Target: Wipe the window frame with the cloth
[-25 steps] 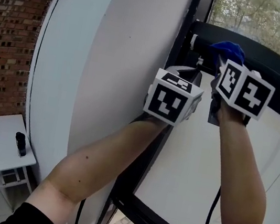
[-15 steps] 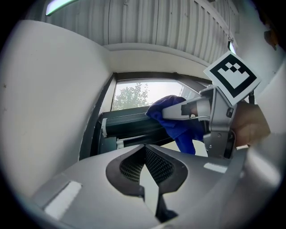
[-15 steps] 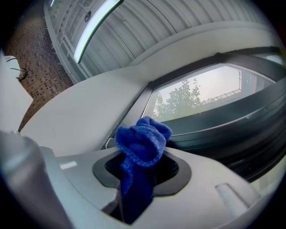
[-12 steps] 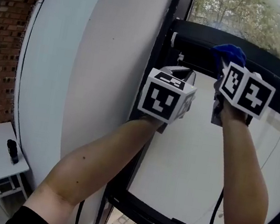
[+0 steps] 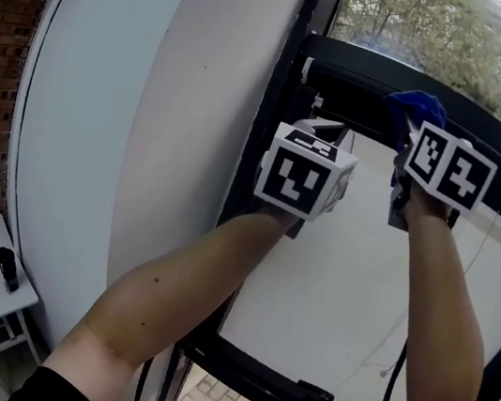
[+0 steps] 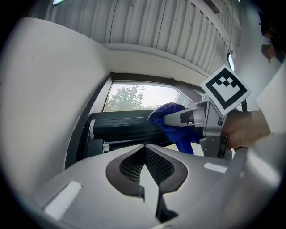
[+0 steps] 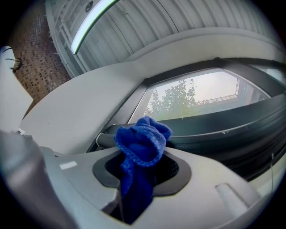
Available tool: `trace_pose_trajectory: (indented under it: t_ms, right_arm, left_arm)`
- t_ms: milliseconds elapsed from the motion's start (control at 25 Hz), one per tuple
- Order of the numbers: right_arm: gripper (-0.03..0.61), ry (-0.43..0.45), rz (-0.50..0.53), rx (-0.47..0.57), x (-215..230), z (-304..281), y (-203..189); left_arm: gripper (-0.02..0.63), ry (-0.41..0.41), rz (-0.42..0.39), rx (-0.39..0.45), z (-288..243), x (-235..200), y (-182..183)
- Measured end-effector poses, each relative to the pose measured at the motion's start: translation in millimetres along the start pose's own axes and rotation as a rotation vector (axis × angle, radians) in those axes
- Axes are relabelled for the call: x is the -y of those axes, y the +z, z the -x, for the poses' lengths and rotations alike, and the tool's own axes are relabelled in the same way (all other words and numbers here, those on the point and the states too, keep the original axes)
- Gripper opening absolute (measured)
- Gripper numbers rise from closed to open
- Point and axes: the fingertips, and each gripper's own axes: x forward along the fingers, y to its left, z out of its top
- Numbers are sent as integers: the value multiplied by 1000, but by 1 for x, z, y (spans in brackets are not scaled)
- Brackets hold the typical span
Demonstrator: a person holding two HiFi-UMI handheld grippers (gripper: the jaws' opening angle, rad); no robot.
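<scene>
- Right gripper (image 5: 407,128): jaws pinched on the cloth (image 5: 419,106), raised in front of the window frame (image 5: 366,75).
- Cloth, right gripper view: deep blue, fuzzy nap, crumpled into a rounded wad (image 7: 144,139) that stands above the jaw tips. A darker tail runs down between the jaws of the right gripper (image 7: 139,166).
- Cloth position: against the frame's black horizontal bar (image 7: 232,130), right of the frame's upright. I cannot tell whether it actually presses on the bar.
- Left gripper (image 6: 145,154): jaws pressed together, nothing between them. It is held just left of the right one, near the frame's upright.
- From the left gripper view, the cloth (image 6: 175,126) shows as a drooping blue fold beyond the right jaws.
- White wall (image 5: 194,138) lies left of the frame.
</scene>
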Motion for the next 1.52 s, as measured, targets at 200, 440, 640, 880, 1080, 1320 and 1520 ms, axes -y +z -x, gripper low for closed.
trace_pose_trajectory:
  t_ms: [200, 440, 640, 880, 1080, 1320, 1520]
  right_arm:
    - [141, -19, 4, 4, 9, 8, 6]
    - [140, -10, 39, 9, 32, 22, 3]
    - [140, 3, 73, 4, 49, 34, 7]
    - [140, 13, 84, 6, 67, 50, 6]
    - [140, 12, 78, 10, 89, 65, 7]
    - [140, 19, 87, -1, 119, 82, 2]
    - [140, 23, 81, 2, 142, 94, 2]
  left_arm:
    - [-11, 10, -36, -27, -1, 7, 5]
    - [-11, 47, 50, -36, -17, 14, 0]
    - [-11, 34, 33, 0, -30, 46, 15]
    - [-11, 27, -44, 2, -38, 83, 21]
    - [-9, -3, -44, 12, -46, 118, 28]
    - [-9, -11, -28, 16, -59, 151, 33]
    - [-9, -48, -92, 20, -67, 192, 39]
